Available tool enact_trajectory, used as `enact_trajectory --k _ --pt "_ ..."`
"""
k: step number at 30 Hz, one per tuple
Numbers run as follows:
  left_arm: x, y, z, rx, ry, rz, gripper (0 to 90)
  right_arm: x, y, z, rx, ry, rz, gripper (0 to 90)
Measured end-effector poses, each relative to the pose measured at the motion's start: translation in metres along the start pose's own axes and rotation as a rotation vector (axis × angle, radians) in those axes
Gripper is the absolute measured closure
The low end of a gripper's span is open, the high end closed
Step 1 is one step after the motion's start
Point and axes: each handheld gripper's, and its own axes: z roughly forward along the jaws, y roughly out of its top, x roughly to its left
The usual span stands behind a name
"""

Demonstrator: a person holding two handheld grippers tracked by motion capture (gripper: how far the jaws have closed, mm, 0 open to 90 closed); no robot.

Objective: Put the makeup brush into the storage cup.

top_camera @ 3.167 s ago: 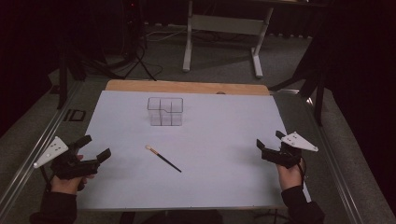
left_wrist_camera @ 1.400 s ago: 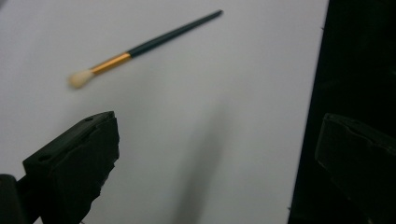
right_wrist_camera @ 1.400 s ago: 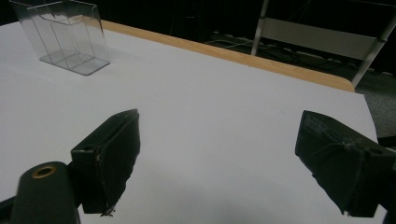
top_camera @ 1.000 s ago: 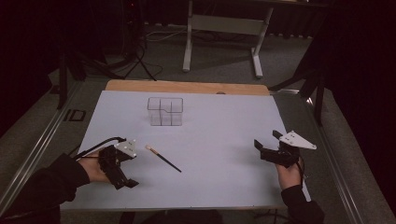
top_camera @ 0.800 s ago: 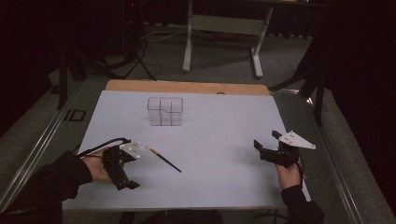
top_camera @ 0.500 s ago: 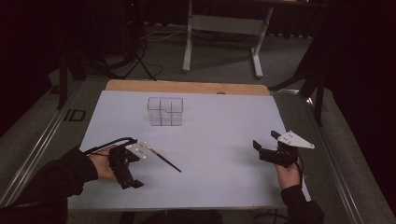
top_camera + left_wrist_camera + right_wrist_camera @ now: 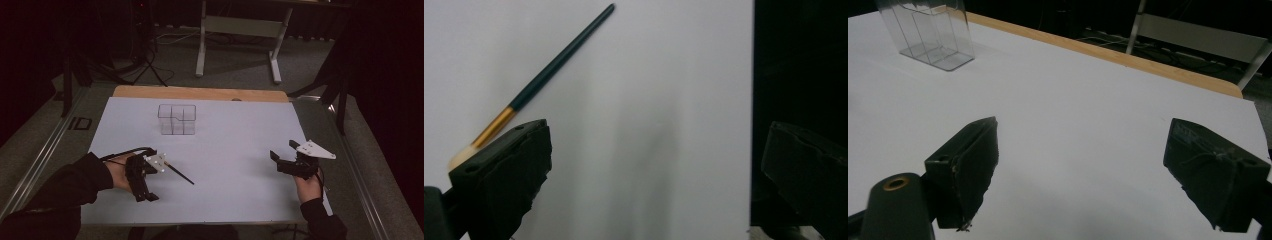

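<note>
Reaching for the thin paintbrush with dark green handle, gold ferrule and pale bristle tip (image 7: 176, 171), which lies flat on the white table sheet (image 7: 235, 140) at near left. Long axis runs diagonally: bristle end far-left, handle end near-right toward table centre. Left gripper (image 7: 145, 186) sits just beside the bristle end, on its left; jaws stand wide apart and hold nothing. In the left gripper view the paintbrush (image 7: 544, 75) lies off to one side, its bristle end passing behind one jaw, not between the two, so the gap is not yet lined up across the handle. Judgement: the gripper needs to shift toward the handle before closing. Right gripper (image 7: 283, 159) rests at near right, well apart from the brush, jaws likewise wide and empty. Left hand clearly nearer. Clear plastic compartment box (image 7: 177, 119) stands at far centre.
</note>
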Motion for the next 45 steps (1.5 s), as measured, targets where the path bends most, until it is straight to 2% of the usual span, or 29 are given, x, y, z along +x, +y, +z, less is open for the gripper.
enact_trajectory --k 1,2,4,5,9,12,14,16,19,23,24,25,26,27,28,32,38,39,40,41,43,44,45 --pt "0.001 0.002 0.001 -0.002 -0.013 0.01 0.0 0.0 0.0 0.0 0.0 -0.002 -0.001 14.0" --pt "0.001 0.004 0.001 -0.004 -0.003 0.021 0.0 0.0 0.0 0.0 0.0 -0.002 -0.001 14.0" --pt "0.004 0.008 0.002 0.005 -0.014 0.033 0.0 0.0 0.0 0.0 0.0 -0.003 -0.001 14.0" --pt "0.004 0.011 0.002 0.012 0.001 0.048 0.0 0.0 0.0 0.0 0.0 -0.003 -0.001 14.0" --pt "0.01 0.018 0.002 0.011 -0.021 0.07 0.0 0.0 0.0 0.0 0.001 0.0 -0.001 14.0" --pt "0.014 0.022 0.002 0.015 -0.025 0.108 2.2 0.0 0.0 0.0 0.0 0.002 -0.003 14.0" --pt "0.016 0.024 0.004 0.024 -0.019 0.146 2.3 0.0 0.0 0.0 -0.002 0.002 -0.002 14.0" --pt "0.017 0.026 0.007 0.04 -0.001 0.17 2.4 -0.001 0.0 0.0 -0.002 0.004 -0.003 14.0" --pt "0.021 0.029 0.01 0.058 -0.004 0.191 2.4 0.0 0.0 0.001 0.001 0.003 -0.004 14.0" --pt "0.025 0.032 0.012 0.067 -0.026 0.243 6.8 0.0 0.0 0.001 0.003 0.006 -0.004 14.0" --pt "0.026 0.034 0.012 0.079 -0.016 0.268 10.1 0.0 0.0 0.001 0.004 0.005 -0.005 14.0" --pt "0.027 0.034 0.013 0.082 -0.03 0.28 15.8 0.0 0.0 0.001 0.005 0.005 -0.004 14.0" --pt "0.027 0.035 0.013 0.084 -0.033 0.301 17.1 0.0 -0.001 0.001 0.004 0.005 -0.004 14.0" --pt "0.028 0.036 0.014 0.092 -0.022 0.318 17.1 0.0 -0.001 0.001 0.004 0.005 -0.004 14.0" --pt "0.029 0.037 0.015 0.093 -0.031 0.323 17.3 0.0 -0.001 0.001 0.004 0.003 -0.004 14.0" --pt "0.035 0.04 0.017 0.103 -0.004 0.348 17.3 -0.001 -0.001 0.001 0.006 0.002 0.001 14.0" --pt "0.04 0.046 0.024 0.12 -0.031 0.381 21.4 -0.001 -0.002 0.002 0.008 0.002 0.002 14.0" --pt "0.041 0.047 0.026 0.123 -0.048 0.379 23.5 -0.001 -0.002 0.002 0.008 0.001 0.001 14.0" --pt "0.042 0.048 0.029 0.126 -0.035 0.38 24.2 -0.001 -0.001 0.002 0.009 0.0 0.001 14.0" --pt "0.043 0.048 0.03 0.125 -0.032 0.385 29.6 -0.001 -0.001 0.002 0.007 -0.001 -0.002 14.0" --pt "0.044 0.049 0.033 0.121 -0.006 0.402 30.5 -0.001 -0.001 0.002 0.006 -0.002 -0.002 14.0" --pt "0.045 0.049 0.033 0.118 -0.009 0.409 35.6 -0.001 -0.001 0.002 0.007 -0.002 0.0 14.0" --pt "0.046 0.049 0.034 0.122 0.003 0.416 35.6 -0.001 -0.001 0.002 0.007 -0.002 0.0 14.0"
